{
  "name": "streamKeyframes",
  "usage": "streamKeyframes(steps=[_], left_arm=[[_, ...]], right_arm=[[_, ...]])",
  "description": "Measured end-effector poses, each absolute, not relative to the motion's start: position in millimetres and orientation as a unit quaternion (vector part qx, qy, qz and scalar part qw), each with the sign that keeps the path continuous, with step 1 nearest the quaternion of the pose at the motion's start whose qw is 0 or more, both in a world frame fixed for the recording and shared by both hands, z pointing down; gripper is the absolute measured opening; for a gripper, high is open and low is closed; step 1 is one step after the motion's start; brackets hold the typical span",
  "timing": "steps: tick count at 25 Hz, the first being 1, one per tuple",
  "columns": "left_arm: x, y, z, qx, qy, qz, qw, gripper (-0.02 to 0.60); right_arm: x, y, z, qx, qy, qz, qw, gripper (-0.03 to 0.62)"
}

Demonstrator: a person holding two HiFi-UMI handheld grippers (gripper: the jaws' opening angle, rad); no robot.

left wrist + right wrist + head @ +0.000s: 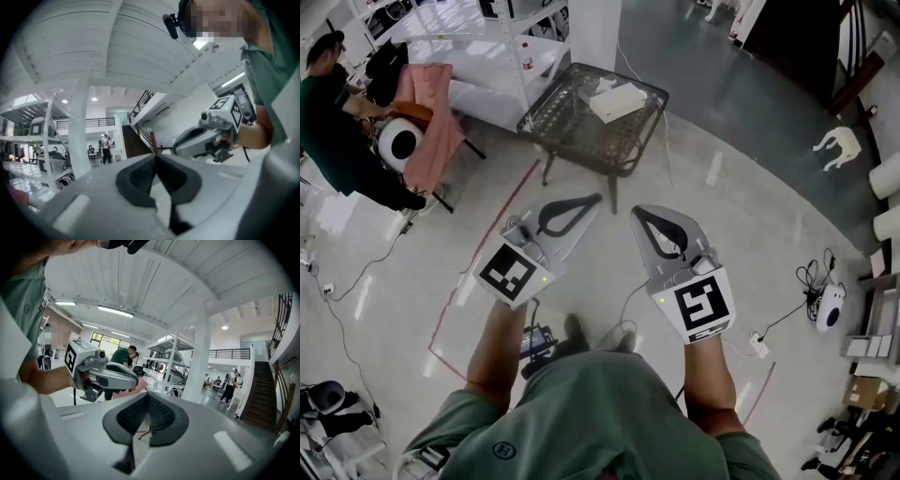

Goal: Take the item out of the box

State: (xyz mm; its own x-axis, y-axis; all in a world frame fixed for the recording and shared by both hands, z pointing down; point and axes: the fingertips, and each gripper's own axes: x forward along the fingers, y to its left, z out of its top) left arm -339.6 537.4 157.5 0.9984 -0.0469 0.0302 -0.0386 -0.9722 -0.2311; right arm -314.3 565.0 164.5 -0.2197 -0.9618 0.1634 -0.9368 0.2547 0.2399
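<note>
A flat white box [617, 100] lies on a dark wicker table [567, 127] a few steps ahead of me. Both grippers are held in the air at waist height, well short of the table. My left gripper [597, 198] has its black jaws shut tip to tip with nothing between them, which the left gripper view confirms [155, 158]. My right gripper [637, 213] is likewise shut and empty [146, 395]. Each gripper view also catches the other gripper from the side. What the box holds is not visible.
A person in dark green [337, 122] sits at the far left beside a chair draped in pink cloth [431, 122]. White shelving [516, 47] stands behind the table. A red tape line [478, 253] marks the floor. Cables and a power strip [757, 345] lie at right.
</note>
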Motion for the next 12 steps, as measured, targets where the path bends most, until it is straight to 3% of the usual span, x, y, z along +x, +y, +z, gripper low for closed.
streamKeyframes(steps=[12], left_arm=[[-364,475,165,-0.994,0.005,-0.007,0.104,0.002]], right_arm=[[-335,505,174,0.629,-0.768,-0.015,0.120,0.005]])
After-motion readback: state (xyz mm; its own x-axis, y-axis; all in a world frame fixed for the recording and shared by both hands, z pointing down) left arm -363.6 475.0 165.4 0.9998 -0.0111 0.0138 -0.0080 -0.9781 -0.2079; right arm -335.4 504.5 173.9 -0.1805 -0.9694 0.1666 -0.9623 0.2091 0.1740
